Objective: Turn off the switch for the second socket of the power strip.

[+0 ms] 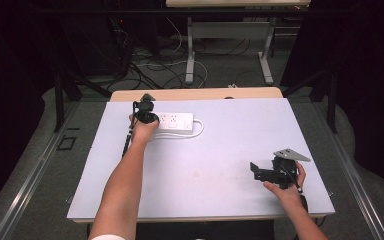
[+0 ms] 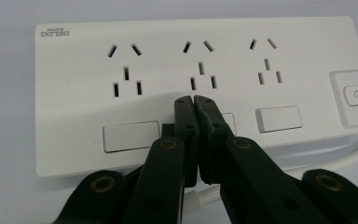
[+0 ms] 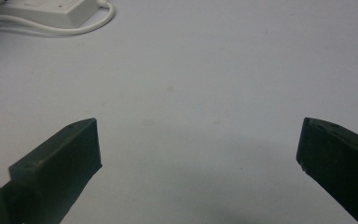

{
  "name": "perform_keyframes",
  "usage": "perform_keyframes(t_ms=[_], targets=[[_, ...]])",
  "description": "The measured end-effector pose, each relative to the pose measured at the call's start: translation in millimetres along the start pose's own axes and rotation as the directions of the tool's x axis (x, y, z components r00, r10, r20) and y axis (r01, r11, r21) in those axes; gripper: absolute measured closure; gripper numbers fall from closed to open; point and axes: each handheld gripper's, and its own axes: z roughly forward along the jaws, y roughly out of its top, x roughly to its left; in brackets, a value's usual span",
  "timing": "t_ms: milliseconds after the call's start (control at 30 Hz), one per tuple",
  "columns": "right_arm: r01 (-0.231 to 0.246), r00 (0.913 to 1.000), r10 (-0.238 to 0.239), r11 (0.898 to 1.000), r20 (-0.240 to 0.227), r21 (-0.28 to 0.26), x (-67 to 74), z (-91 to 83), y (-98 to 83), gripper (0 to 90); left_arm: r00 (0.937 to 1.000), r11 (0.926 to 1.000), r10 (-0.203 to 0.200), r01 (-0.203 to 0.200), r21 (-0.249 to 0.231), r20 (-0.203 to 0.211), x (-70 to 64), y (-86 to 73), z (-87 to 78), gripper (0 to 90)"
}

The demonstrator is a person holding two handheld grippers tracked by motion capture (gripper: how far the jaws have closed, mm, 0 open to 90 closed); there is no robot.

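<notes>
Power strip (image 2: pixel 193 79), white with three socket groups and a switch at its right end, is seen lying flat across the upper half of the left gripper view, on the bench (image 1: pixel 220 165). The left gripper (image 2: pixel 194 100) is brought over its middle with the fingers closed together, nothing held, tips at the strip's lower row of covers. A press or poke seems in hand; steady downward aim is called for next. The right gripper (image 3: pixel 198 144) is kept wide open, empty, lower right in the high view.
</notes>
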Motion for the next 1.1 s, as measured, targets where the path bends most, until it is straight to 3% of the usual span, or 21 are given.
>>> perform_keyframes(t_ms=[200, 1100], targets=[[0.000, 1.0000, 0.000, 1.000, -0.001, 0.000, 0.2, -0.4, 0.1, 0.0, 1.0000, 0.9999, 0.000, 0.000, 0.015, -0.005, 0.5, -0.8, 0.8, 90.0], [0.007, 1.0000, -0.007, 1.000, 0.002, -0.002, -1.3, 0.2, 0.0, 0.0, 0.9999, 0.9999, -0.013, 0.013, -0.009, 0.005, 5.5, -4.2, -1.5, 86.6]])
